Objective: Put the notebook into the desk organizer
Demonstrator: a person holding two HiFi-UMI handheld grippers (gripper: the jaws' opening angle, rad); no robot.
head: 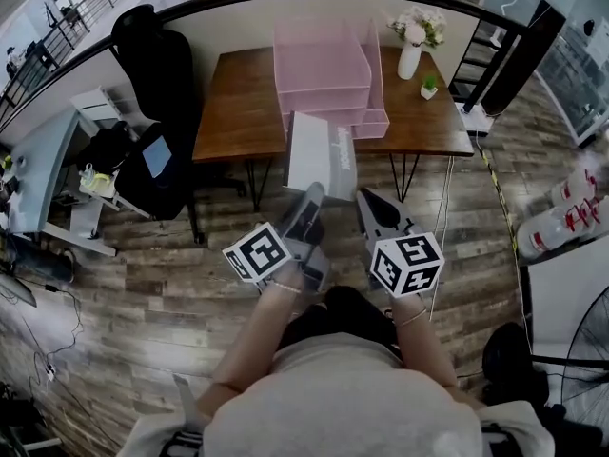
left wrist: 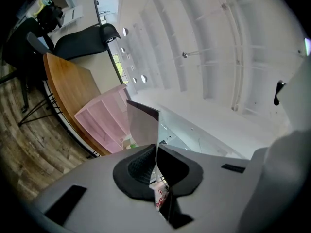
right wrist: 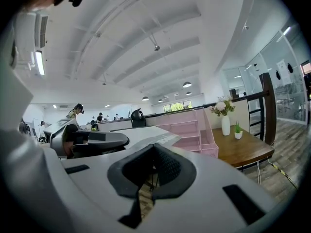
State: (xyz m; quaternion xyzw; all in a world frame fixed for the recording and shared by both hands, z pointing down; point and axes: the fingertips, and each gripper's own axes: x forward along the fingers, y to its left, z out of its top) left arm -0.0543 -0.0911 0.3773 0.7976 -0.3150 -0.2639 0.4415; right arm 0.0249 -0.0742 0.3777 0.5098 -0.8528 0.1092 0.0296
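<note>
The notebook [head: 322, 155] is held in the air, clear of the worktop [head: 238, 103] and in front of its near edge. It is gripped at its near edge by the left hand-held gripper [head: 306, 203]. In the left gripper view the jaws are seen clenched on the thin cover, with the grey sheet rising beyond them. The notebook's long axis is judged to run away from the person, toward the pink desk organizer [head: 328, 65].

The organizer stands on the worktop directly beyond the notebook's far edge, its open tiers facing the person. The coming move is therefore judged to be a forward carry along the notebook's own axis, with the left hand-held gripper the one engaged. Whether the far edge has reached the organizer's front cannot be determined from the head view.

The right hand-held gripper [head: 373, 208] is held just beside the left, at the notebook's right. Its jaws are seen brought together with nothing between them.

A vase of flowers [head: 411, 50] and a small potted plant [head: 429, 87] are noted to the organizer's right.
</note>
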